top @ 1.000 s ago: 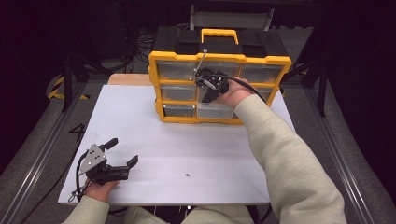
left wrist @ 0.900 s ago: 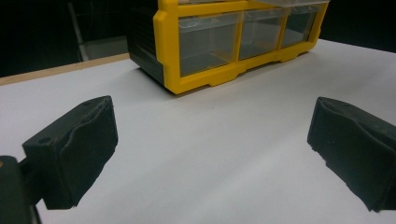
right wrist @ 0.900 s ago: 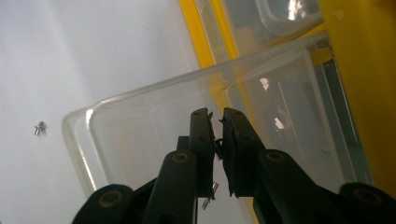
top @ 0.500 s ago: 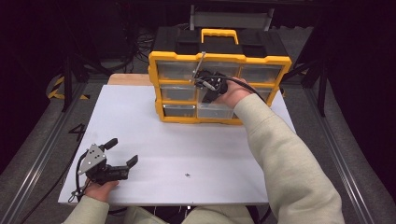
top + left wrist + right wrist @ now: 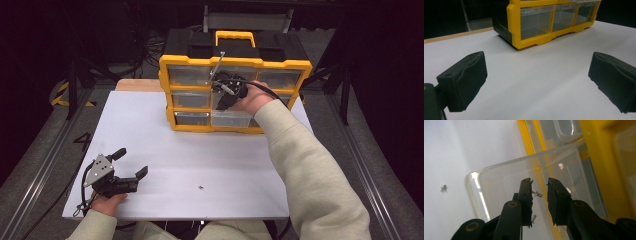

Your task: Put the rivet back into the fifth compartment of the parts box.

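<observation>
Since the earlier frames, the hands have kept their places, and the right gripper [image 5: 226,97] has just been parting its jaws a little over a pulled-out clear drawer [image 5: 506,195] of the yellow organizer [image 5: 235,95]. Seen in the right gripper view, a narrow gap stands between its black jaws, released, with nothing pressed between them. One small silver rivet [image 5: 537,193] shows just beside the left jaw's tip, and a second rivet [image 5: 533,218] lies lower, by the same jaw, seen through the drawer's clear plastic.

That organizer stands at the far edge of the worktop [image 5: 200,150], near its middle, with a yellow frame, a black top and three rows of clear plastic drawers. From its front to the near edge the flat white board lies open, apart from a loose fastener [image 5: 200,188], tiny and metallic, well toward the near edge.

At the near left corner the left gripper [image 5: 131,163] rests, its two blocky black pads [image 5: 464,82] spread wide and holding nothing.
</observation>
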The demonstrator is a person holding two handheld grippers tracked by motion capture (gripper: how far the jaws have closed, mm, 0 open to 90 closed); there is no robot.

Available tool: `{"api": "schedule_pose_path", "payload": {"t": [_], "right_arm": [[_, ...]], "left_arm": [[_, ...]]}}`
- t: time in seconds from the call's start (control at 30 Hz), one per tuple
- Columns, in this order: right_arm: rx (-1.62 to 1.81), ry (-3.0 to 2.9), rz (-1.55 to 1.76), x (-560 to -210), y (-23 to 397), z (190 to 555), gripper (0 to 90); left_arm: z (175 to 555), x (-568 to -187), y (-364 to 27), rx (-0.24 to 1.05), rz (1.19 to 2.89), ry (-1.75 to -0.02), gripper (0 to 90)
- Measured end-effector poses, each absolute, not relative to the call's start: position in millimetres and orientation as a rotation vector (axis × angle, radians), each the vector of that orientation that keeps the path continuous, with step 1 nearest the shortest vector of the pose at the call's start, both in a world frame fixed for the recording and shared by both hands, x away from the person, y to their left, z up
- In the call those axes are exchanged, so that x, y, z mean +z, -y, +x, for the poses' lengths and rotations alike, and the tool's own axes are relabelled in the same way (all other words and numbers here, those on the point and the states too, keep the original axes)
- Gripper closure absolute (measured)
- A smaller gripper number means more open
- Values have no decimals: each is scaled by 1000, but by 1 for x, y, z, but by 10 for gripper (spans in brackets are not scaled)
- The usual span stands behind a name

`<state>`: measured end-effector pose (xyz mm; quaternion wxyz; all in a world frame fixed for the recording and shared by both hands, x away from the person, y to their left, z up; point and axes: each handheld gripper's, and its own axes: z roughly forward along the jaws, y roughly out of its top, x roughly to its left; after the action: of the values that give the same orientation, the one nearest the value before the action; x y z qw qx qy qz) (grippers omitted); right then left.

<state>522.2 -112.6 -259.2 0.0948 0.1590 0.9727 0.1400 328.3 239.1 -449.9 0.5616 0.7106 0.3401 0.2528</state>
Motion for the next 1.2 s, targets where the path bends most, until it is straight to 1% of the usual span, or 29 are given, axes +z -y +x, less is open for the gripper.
{"api": "schedule_pose_path", "payload": {"t": [0.07, 0.1, 0.13, 0.2, 0.3, 0.37, 0.47, 0.6, 0.7, 0.73, 0.77, 0.8, 0.87, 0.9, 1.0, 1.2], "right_arm": [[429, -2874, 467, -255, 115, 519, 711], [453, -2846, 454, -247, 118, 513, 672], [453, -2846, 454, -247, 118, 513, 672], [494, -2818, 449, -239, 121, 507, 638], [538, -2771, 447, -228, 126, 497, 564], [572, -2752, 435, -221, 128, 488, 539], [587, -2733, 405, -216, 128, 477, 478], [636, -2698, 344, -215, 123, 453, 344], [661, -2702, 316, -219, 119, 440, 287], [661, -2702, 316, -219, 119, 440, 287], [663, -2705, 306, -221, 118, 436, 261], [673, -2714, 304, -224, 116, 432, 225], [696, -2763, 314, -230, 113, 426, 125], [691, -2779, 313, -233, 111, 425, 100], [693, -2803, 305, -242, 107, 417, 71], [671, -2829, 258, -263, 98, 406, 58]], "left_arm": [[328, -450, -239, 597, 1671, -800, 29], [328, -450, -239, 596, 1675, -799, 29], [328, -450, -239, 597, 1675, -799, 29], [328, -450, -238, 597, 1673, -801, 29], [328, -450, -238, 595, 1679, -802, 29], [328, -450, -238, 596, 1679, -803, 29], [328, -450, -238, 593, 1679, -806, 28], [328, -450, -238, 596, 1679, -803, 28], [328, -450, -238, 596, 1679, -803, 28], [328, -450, -238, 597, 1680, -801, 28], [328, -450, -238, 596, 1679, -803, 28], [328, -450, -238, 596, 1679, -803, 28], [328, -450, -238, 594, 1678, -803, 28], [329, -450, -238, 595, 1680, -801, 28], [328, -450, -238, 596, 1679, -801, 28], [328, -450, -238, 597, 1675, -800, 28]]}}
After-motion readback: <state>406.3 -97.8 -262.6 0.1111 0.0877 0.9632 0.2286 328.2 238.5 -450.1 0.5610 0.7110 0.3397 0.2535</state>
